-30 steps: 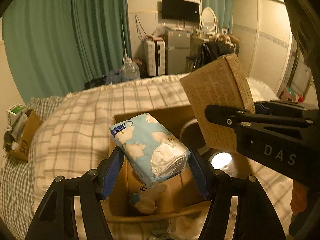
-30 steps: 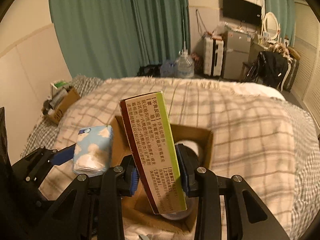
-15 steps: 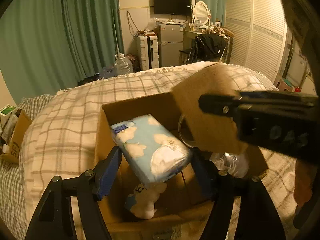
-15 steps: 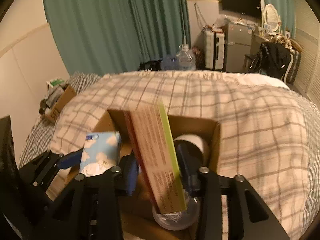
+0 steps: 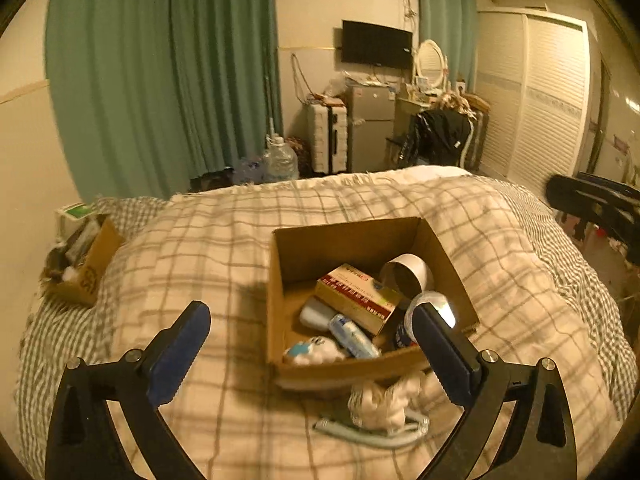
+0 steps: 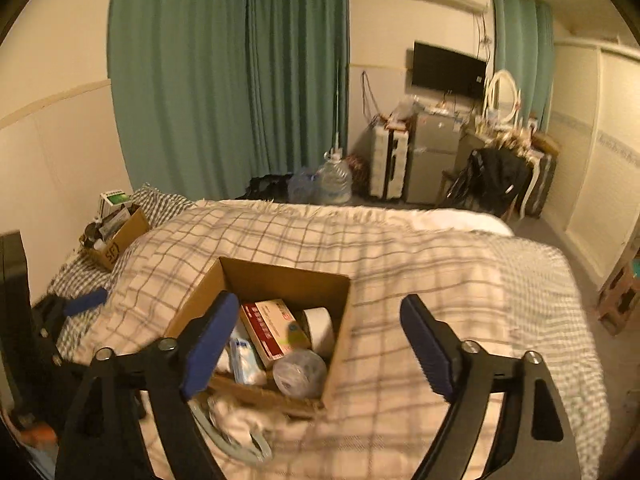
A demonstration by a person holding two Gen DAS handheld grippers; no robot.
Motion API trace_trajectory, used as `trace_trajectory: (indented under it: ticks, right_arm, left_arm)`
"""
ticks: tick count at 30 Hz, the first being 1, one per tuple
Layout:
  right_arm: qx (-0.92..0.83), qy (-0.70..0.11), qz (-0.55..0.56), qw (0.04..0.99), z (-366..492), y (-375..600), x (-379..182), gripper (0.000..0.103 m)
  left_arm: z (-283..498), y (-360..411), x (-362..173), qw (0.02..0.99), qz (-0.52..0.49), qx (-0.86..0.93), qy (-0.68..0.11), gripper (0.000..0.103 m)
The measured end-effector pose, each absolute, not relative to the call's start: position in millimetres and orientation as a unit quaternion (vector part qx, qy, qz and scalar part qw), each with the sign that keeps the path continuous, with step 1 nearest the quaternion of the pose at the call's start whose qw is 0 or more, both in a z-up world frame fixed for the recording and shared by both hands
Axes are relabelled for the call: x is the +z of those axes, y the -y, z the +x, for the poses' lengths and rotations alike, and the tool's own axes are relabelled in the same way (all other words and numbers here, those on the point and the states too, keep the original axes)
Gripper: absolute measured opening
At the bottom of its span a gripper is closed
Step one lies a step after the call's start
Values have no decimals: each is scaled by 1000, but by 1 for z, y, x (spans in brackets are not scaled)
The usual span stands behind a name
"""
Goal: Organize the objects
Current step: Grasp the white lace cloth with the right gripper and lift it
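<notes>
An open cardboard box sits on the plaid bed. Inside lie a red-and-tan medicine box, a blue tissue pack, a white roll, a clear jar and a small plush toy. My left gripper is open and empty, pulled back above the box's near edge. My right gripper is open and empty above the box, where the medicine box and jar show. The left gripper shows at the left.
A white rocking-horse toy lies on the blanket just in front of the box, also in the right wrist view. A second cardboard box full of items stands at the bed's left corner. Green curtains, water jugs and furniture stand beyond the bed.
Both grippers opened and drew back and up. The tissue pack left the left gripper and the medicine box left the right gripper; both now lie in the cardboard box.
</notes>
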State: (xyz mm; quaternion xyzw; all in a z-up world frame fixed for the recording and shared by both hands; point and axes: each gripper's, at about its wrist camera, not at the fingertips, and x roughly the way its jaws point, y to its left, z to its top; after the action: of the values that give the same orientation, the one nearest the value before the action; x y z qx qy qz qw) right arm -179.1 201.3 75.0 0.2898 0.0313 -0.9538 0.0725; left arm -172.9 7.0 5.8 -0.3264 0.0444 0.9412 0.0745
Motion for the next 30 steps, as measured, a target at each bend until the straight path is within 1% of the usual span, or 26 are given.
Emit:
trace_trajectory:
  ticks: [2, 7, 10, 14, 17, 23, 27, 30]
  right_arm:
    - [-955, -37, 285, 71, -161, -203, 77, 90]
    - [-951, -56, 295, 76, -120, -197, 52, 90]
    - [-946, -73, 305, 82, -109, -186, 18, 90]
    - [-938, -67, 327, 92, -110, -179, -34, 90]
    - [-915, -68, 387, 89, -126, -174, -78, 90]
    - [-896, -54, 428, 108, -144, -164, -95, 90]
    - [-876, -49, 460, 134, -166, -140, -113, 90]
    - [-867, -63, 476, 135, -183, -122, -129, 89]
  left_arm:
    - [-158, -2, 8, 67, -324, 943, -48, 103]
    - [-121, 5, -9, 32, -326, 944, -52, 103]
    - [-109, 7, -37, 12, -336, 940, -52, 103]
    - [-101, 8, -86, -2, -370, 927, -55, 103]
    - [-101, 7, -116, -5, -411, 909, -69, 103]
    - [-113, 25, -116, -37, -413, 909, -46, 103]
    - [-119, 44, -117, -50, -418, 907, -10, 103]
    - [-121, 51, -119, -49, -419, 906, 5, 103]
